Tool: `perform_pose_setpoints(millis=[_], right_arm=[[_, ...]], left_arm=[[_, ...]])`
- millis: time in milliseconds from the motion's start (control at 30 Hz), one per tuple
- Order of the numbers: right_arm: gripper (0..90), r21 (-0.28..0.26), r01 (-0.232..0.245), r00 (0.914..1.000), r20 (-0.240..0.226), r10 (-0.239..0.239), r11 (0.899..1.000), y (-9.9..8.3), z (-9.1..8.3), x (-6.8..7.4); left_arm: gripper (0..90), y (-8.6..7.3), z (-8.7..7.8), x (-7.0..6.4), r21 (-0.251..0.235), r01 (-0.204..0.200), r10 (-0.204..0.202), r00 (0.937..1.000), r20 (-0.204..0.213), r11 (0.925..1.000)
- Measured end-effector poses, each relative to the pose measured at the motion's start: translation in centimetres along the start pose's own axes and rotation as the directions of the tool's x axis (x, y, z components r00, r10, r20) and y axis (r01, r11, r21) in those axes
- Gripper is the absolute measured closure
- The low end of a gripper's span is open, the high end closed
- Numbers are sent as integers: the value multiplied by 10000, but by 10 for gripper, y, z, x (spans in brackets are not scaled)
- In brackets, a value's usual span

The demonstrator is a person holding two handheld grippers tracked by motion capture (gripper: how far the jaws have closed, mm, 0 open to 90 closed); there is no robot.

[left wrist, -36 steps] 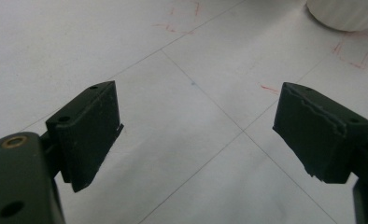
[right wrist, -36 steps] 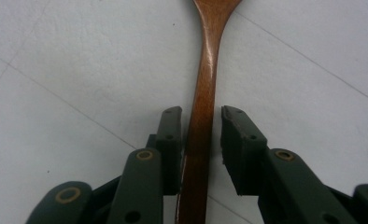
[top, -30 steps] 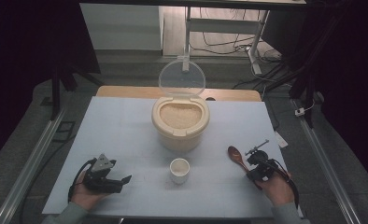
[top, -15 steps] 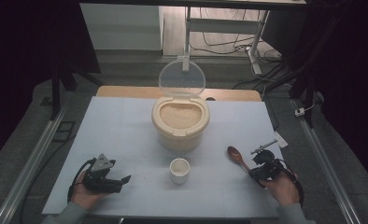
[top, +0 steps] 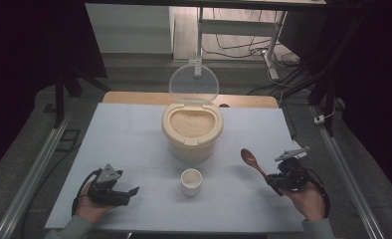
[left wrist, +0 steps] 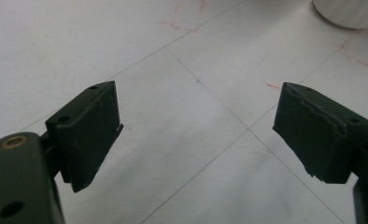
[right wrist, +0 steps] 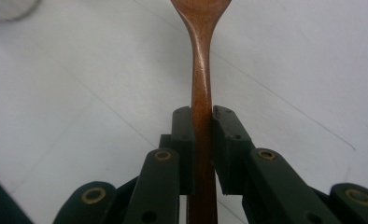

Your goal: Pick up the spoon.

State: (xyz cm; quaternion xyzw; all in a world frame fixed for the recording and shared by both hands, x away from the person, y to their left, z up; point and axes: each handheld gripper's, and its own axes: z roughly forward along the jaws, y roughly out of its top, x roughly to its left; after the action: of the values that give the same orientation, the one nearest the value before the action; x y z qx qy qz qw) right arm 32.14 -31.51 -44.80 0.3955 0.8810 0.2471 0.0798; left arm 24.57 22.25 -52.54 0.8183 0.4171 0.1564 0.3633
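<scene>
Dark room surrounds a pale tabletop (top: 134, 149) seen from above, with a person's two hands coming in from the near edge, each holding a gripper.

At the right, the right gripper (top: 272, 178) has its fingers (right wrist: 184, 135) pressed onto the handle of a brown wooden spoon (top: 251, 162). The close view from that gripper shows the handle pinched between them, the bowl of the spoon pointing away from the fingers, and the tabletop close beneath. Whether the spoon is touching the surface cannot be told.

At the left, the left gripper (top: 132, 191) rests low with its fingers (left wrist: 91, 133) spread wide and nothing between them, just bare tabletop marked with thin lines.

Between the two grippers stands a small white cup (top: 191, 181), which appears empty. Beyond the cup, farther from both sets of fingers, sits a cream container of rice (top: 191, 130), its clear lid (top: 194, 84) standing open and the grains full to near the rim.

Judging from this, the work seems to be scooping rice into the cup. The lid is open and the spoon is picked up. No rice has been scooped, and the cup is not yet filled.
</scene>
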Motion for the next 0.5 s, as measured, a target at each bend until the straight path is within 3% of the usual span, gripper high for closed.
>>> perform_pose_setpoints(millis=[300,500], right_arm=[[793,-536,815,9951,-511,-843,9952,6,-10,12],[793,-717,1393,9856,-861,-1452,9877,16,-10,30]], left_arm=[[144,0,1,0,12,-5,5,10000,8,10000],[144,1,1,0,17,3,-3,10000,5,10000]])
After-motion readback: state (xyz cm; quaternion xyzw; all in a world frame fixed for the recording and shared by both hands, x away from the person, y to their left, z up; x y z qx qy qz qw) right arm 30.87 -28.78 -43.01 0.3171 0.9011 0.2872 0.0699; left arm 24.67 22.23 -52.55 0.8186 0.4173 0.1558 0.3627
